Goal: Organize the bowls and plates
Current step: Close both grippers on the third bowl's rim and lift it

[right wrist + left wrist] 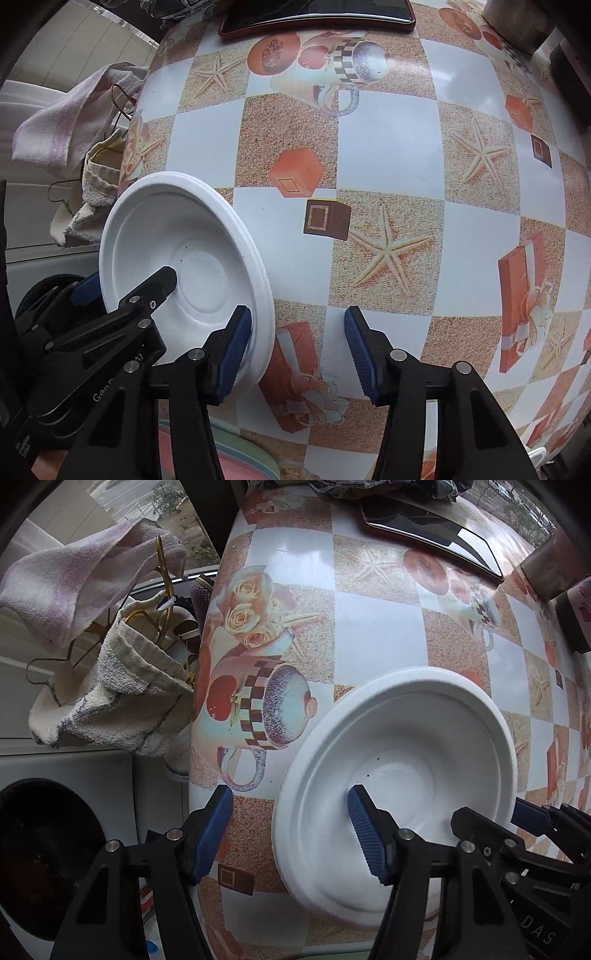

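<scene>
A white foam bowl (402,771) rests tilted on the patterned table near its left front corner; it also shows in the right wrist view (207,266). My left gripper (290,834) is open, its fingers straddling the bowl's left rim, one finger (365,834) inside the bowl. My right gripper (297,350) is open, its fingers straddling the bowl's right rim, one finger (232,354) inside the bowl. Neither is closed on the rim.
A dark phone (436,535) lies at the back of the table (388,155). Towels (107,686) hang on a rack off the left edge. Dark containers (576,609) stand at the far right. A pink and green plate edge (240,458) shows at the front.
</scene>
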`<state>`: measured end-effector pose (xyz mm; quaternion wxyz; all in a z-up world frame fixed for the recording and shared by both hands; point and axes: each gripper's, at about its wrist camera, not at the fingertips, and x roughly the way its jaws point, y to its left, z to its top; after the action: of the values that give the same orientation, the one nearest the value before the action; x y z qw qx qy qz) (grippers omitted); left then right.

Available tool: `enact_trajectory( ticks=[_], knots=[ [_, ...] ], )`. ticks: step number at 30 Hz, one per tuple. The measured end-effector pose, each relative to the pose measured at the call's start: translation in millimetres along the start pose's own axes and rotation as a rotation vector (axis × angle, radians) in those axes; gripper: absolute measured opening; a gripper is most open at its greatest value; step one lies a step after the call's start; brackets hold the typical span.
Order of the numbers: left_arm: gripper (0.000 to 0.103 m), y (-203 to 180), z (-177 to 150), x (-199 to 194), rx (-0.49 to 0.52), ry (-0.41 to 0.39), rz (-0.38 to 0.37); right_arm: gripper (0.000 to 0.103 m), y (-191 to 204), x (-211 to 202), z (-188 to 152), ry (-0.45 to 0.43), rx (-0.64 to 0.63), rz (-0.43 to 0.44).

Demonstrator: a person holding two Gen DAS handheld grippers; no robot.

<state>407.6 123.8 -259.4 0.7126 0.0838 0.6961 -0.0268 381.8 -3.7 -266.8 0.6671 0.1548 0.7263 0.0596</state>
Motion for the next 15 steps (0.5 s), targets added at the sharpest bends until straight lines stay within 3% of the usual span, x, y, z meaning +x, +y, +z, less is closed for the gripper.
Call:
enact_trajectory(
  ticks=[3, 5, 15],
  knots=[
    [0.045, -11.9, 0.6, -2.3, 0.012, 0.01, -0.031, 0.03, -4.8, 2.5, -1.5, 0.026, 0.023, 0.061],
    [0.036, -24.9, 0.8, -2.2, 0.037, 0.027, -0.066, 0.017, -10.3, 1.9, -5.2, 0.029, 0.034, 0.055],
    [0.034, -110.7, -28.5, -2.7, 0.17, 0.053, -0.101, 0.017, -84.3, -14.4, -35.8, 0.043, 0.104, 0.014]
  ],
)
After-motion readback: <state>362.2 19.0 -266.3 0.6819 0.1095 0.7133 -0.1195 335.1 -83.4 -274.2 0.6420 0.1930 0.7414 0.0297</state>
